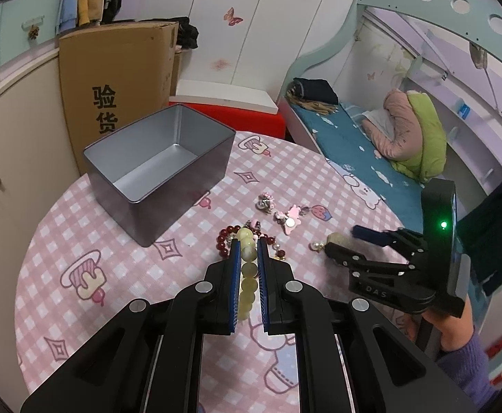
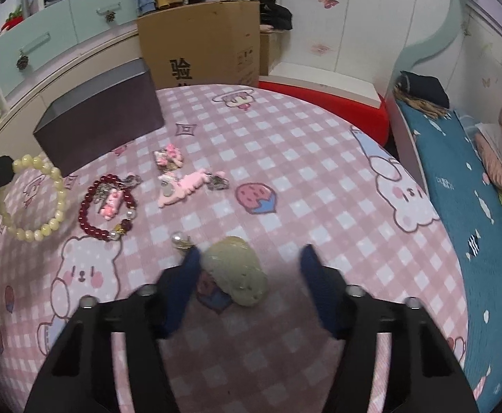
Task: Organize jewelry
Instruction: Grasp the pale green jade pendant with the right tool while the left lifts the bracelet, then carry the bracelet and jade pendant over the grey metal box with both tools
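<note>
Left gripper (image 1: 249,253) pinches my pale yellow bead bracelet (image 1: 247,268), bound for the grey metal tin (image 1: 196,172); right gripper (image 2: 249,265) gapes empty around the pale green stone pendant (image 2: 237,275).

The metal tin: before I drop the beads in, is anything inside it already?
The metal tin shows bare floor and far walls, no jewelry. The floor strip behind its near wall is hidden. The left hand-held gripper holds the yellow bead bracelet.
</note>
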A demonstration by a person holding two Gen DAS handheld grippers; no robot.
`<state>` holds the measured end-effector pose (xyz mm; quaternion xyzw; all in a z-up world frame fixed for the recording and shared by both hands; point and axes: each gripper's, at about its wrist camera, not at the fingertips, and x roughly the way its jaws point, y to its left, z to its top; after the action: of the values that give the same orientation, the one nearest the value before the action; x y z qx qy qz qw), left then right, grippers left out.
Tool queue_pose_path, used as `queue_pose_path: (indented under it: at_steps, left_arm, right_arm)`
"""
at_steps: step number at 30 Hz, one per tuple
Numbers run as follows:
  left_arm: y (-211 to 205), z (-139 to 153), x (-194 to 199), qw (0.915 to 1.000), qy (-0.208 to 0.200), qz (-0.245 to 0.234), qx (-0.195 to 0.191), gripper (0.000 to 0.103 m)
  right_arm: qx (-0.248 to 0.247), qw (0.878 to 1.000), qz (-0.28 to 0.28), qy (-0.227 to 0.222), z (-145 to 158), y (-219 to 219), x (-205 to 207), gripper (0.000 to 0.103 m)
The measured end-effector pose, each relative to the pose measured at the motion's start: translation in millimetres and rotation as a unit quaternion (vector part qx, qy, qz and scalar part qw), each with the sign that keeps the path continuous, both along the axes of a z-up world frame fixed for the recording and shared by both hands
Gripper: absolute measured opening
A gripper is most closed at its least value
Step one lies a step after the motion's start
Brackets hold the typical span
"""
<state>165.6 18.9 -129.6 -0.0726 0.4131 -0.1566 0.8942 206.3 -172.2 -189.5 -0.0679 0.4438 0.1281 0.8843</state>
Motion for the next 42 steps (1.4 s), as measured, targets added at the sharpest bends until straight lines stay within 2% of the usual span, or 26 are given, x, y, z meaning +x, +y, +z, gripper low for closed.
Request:
queue_pose_path:
  at_steps: [1,2,3,11,16,19,20,21,24,26,29,32,35,42]
  left_arm:
    - [-1,1,-1,1.0000,-0.001,0.000,0.001,0.010]
    - [-1,2,-1,1.0000,-0.002,0.000,0.002,0.010]
    - [-1,3,-2,1.0000,-0.003,-0.001,0.002,0.010]
    - [-1,18,-2,0.9998,-0.021,-0.006,0.002,0.010]
    - [5,38,-2,0.9990,-0.043,-0.010,-0.005,0.010]
    - [11,54,0,0.9980,-0.063,-0.008,-0.004,0.010]
    - [15,61,1,0.9974,-0.072,-0.006,-0.004,0.010]
    - [18,68,3,0.9967,-0.081,-0.005,-0.003,0.010]
    - [27,79,15,0.9960,-0.089,-0.008,-0.001,0.010]
    - [33,76,24,0.9971,-0.076,-0.002,0.003,0.010]
    - [40,68,26,0.9975,-0.070,0.001,0.006,0.010]
    - [45,63,24,0.9978,-0.066,0.002,-0.003,0.010]
    - [50,61,24,0.9979,-0.064,0.005,-0.009,0.010]
    - [54,60,20,0.9978,-0.065,0.013,-0.004,0.010]
  right_arm:
    - [0.001,1.000,0.002,0.000,0,1,0,0.047]
    - [0.001,1.000,-0.001,-0.001,0,1,0,0.036]
    - [0.004,1.000,-0.003,-0.002,1,0,-1,0.033]
    - [0.015,1.000,-0.023,-0.006,9,-3,-18,0.032]
    - [0.033,0.999,-0.015,-0.033,42,10,-27,0.031]
    - [0.048,0.998,-0.002,-0.051,64,25,-21,0.027]
    - [0.054,0.997,0.003,-0.057,71,31,-18,0.022]
    - [0.062,0.996,0.009,-0.065,80,39,-13,0.011]
    - [0.065,0.996,0.020,-0.063,90,59,4,0.005]
    - [0.054,0.997,0.016,-0.048,84,67,13,0.004]
    - [0.064,0.997,0.005,-0.031,72,64,21,0.004]
    - [0.071,0.997,0.007,-0.012,62,63,24,0.010]
    - [0.063,0.998,0.022,-0.017,59,71,23,0.039]
    - [0.050,0.996,0.069,0.017,31,114,39,0.039]
